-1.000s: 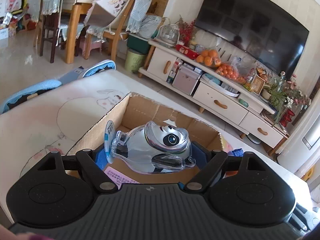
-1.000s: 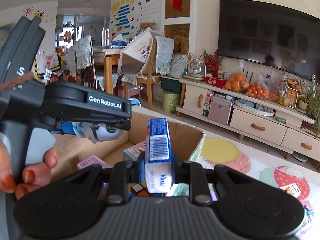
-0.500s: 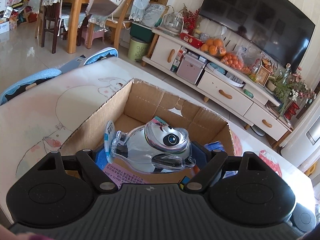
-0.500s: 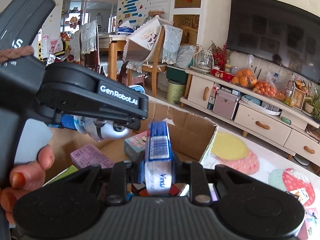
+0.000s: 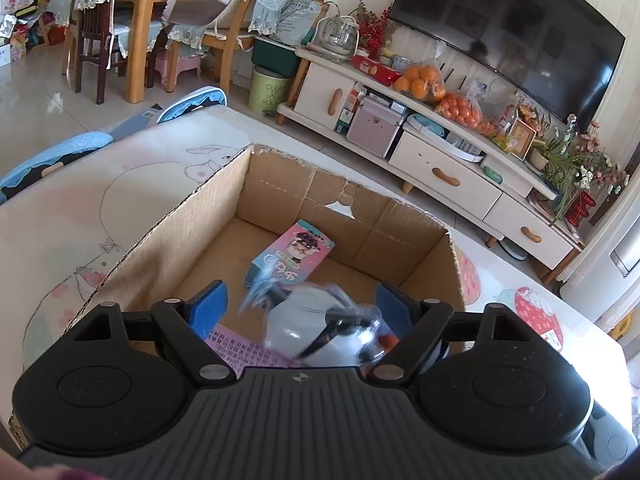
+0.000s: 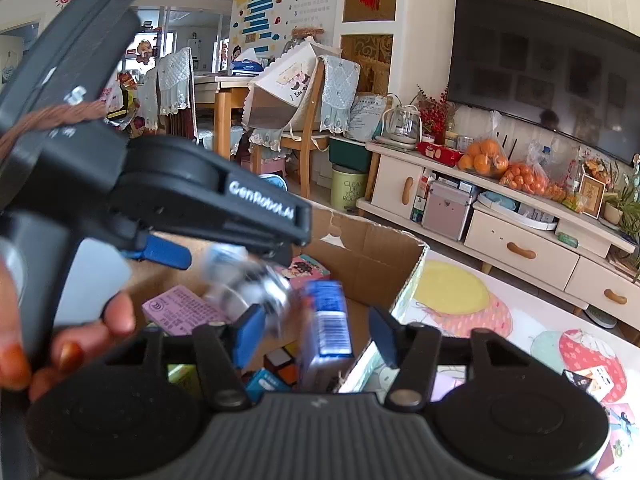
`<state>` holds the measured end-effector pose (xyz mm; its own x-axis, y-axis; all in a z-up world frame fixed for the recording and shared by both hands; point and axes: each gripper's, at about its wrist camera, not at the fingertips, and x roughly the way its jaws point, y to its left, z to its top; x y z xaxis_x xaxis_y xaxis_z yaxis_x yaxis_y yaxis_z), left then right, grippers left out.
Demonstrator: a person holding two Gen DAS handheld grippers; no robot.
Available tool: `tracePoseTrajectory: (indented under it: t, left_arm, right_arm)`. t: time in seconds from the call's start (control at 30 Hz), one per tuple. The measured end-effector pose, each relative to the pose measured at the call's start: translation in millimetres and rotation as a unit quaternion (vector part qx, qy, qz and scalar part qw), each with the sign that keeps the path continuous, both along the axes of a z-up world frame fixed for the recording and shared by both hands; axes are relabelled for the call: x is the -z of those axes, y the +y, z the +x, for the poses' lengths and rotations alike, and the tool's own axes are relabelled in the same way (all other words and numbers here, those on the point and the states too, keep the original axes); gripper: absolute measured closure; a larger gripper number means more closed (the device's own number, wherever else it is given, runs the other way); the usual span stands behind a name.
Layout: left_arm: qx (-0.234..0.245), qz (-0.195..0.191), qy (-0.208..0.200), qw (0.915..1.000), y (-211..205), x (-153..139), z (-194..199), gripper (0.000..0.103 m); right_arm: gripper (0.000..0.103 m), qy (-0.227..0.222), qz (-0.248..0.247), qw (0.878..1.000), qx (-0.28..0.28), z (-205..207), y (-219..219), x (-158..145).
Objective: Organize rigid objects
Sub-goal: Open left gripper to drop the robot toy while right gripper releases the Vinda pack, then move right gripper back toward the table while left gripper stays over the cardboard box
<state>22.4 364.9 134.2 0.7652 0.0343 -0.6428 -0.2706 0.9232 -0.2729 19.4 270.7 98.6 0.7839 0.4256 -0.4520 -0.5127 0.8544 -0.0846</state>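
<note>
Room: living room with a dark wall television (image 5: 508,36), a cream low cabinet (image 5: 436,164) carrying bags of oranges (image 5: 420,80), and a wooden dining table (image 5: 148,4) with chairs at 11 o'clock.
Surface: pale table top printed with cartoon rabbits (image 5: 120,200).
Box: open brown cardboard box (image 5: 280,196) on that surface, holding a pink-and-teal printed carton (image 5: 292,256) and a pink flat packet (image 6: 180,312); a black-orange-white puzzle cube (image 6: 280,360) lies at its near end.
Left gripper (image 5: 302,308): blue pads spread apart, touching nothing; the clear plastic panda-shaped container (image 5: 316,332), blurred, sits loose between them over the box.
Right gripper (image 6: 316,328): jaws have just been opening; the blue rectangular carton with a barcode (image 6: 326,324), blurred, stands between the pads, clear of both.
Hand (image 6: 60,340): at 8 o'clock in the right view, wrapped around the left gripper's handle.
</note>
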Motion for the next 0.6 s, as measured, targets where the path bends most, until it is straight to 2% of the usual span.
tracePoseTrajectory:
  t: [0.13,0.6]
  left_arm:
    - [-0.003,-0.003,-0.004,1.0000,1.6,-0.8,-0.5,0.001]
    - [-0.004,-0.002,-0.004,1.0000,-5.0,2.0,-0.1,0.000]
  right_arm:
    - [0.035,-0.011,-0.001,1.000,0.002,-8.2,-3.5,-1.7]
    - [0.027,-0.023,0.010,0.999,0.027,-27.1,-24.9,-1.6]
